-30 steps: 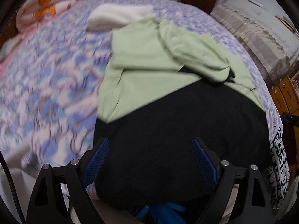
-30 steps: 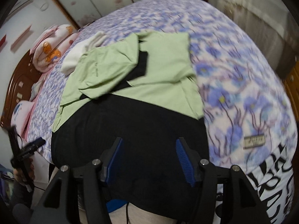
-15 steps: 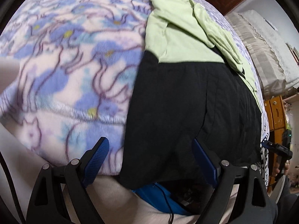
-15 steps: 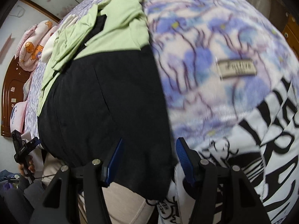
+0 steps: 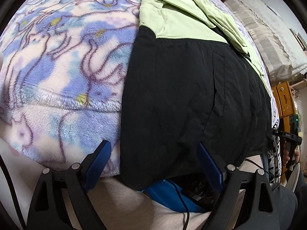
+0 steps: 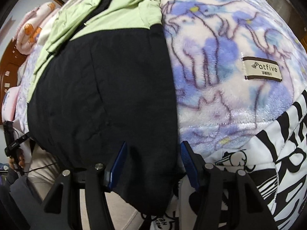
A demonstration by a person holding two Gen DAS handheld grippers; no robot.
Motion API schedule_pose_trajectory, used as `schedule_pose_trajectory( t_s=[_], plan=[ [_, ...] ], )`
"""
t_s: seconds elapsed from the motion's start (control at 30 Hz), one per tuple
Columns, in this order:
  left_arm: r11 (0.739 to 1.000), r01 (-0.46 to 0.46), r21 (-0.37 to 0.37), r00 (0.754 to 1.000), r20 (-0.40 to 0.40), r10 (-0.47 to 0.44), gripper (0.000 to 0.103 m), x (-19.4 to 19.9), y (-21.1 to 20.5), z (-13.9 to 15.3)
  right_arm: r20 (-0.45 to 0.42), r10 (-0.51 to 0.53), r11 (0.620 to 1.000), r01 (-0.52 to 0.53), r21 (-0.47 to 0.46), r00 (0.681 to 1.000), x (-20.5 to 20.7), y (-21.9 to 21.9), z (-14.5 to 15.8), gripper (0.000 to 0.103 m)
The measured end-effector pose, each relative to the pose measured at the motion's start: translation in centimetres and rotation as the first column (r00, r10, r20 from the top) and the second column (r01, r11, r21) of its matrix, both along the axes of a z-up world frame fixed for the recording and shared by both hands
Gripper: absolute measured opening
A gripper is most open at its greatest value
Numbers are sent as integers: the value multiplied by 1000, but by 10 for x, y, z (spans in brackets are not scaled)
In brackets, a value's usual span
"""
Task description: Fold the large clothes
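Both claws point steeply down at the bed's near edge. The left gripper (image 5: 153, 164) stands wide apart and the right gripper (image 6: 153, 164) partly apart, each straddling a hem corner of the black-and-green jacket (image 5: 182, 95), unclamped.

left tongs (image 5: 153, 164): jaws wide apart | right tongs (image 6: 152, 164): jaws apart, grip unclear

Your left gripper (image 5: 153, 164): black triangulated frame, silver screws, ribbed blue pads (image 5: 97, 161). Your right gripper (image 6: 152, 164): same black frame, screws and blue pads (image 6: 189, 164). You wear pale beige trousers (image 5: 122, 201); a thin black cable (image 5: 184, 207) crosses them.
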State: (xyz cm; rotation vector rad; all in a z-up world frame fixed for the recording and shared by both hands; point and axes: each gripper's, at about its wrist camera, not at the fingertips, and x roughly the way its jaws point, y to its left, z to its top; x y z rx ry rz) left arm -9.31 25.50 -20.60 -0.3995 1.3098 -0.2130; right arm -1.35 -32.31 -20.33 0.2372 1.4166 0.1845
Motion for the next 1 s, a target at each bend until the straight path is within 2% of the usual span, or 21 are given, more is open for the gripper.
schedule_pose_trajectory(
  t_s=[0.23, 0.37, 0.4, 0.43, 0.47, 0.5, 0.53, 0.57, 0.6, 0.7, 0.8, 0.9, 1.0],
  plan=[
    [998, 58, 12, 998, -22, -57, 89, -1, -5, -4, -103, 76, 996, -80, -30, 992, 11, 6, -18, 57],
    [997, 80, 23, 996, -41, -79, 88, 4, -12, -6, -119, 111, 992, -118, -51, 987, 12, 16, -25, 58],
    [995, 91, 31, 995, -44, -89, 83, 6, -15, -6, -111, 127, 989, -134, -62, 986, 12, 19, -25, 56],
    [994, 100, 40, 994, -46, -99, 69, 7, -17, -7, -101, 142, 987, -149, -67, 985, 11, 22, -24, 46],
    [991, 115, 62, 992, -54, -112, 63, 9, -20, -7, -95, 154, 985, -160, -64, 984, 10, 25, -22, 35],
    [989, 125, 83, 991, -61, -120, 51, 10, -21, -8, -94, 159, 984, -166, -67, 983, 9, 28, -21, 15],
    [986, 136, 92, 989, -67, -130, 35, 12, -23, -8, -90, 159, 983, -166, -75, 983, 9, 31, -20, 13],
    [988, 140, 71, 988, -70, -135, 25, 14, -22, -7, -88, 163, 982, -170, -78, 983, 9, 33, -18, 11],
    [990, 134, 38, 989, -73, -131, 10, 16, -22, -6, -74, 175, 981, -180, -73, 982, 7, 36, -15, 7],
    [992, 130, 4, 989, -67, -129, 6, 20, -27, 5, -27, 209, 975, -211, -65, 977, 2, 51, 1, 6],
    [987, 89, -136, 996, 23, -87, 4, 23, -32, 37, 51, 213, 977, -214, 17, 976, 1, 58, 26, 5],
    [957, 26, -289, 991, 130, 12, 4, 35, -35, 77, 144, 180, 974, -196, 111, 973, 8, 54, 56, 5],
    [915, -34, -402, 969, 210, 128, 4, 55, -30, 113, 254, 89, 959, -152, 239, 963, 26, 45, 92, 5]
  ],
)
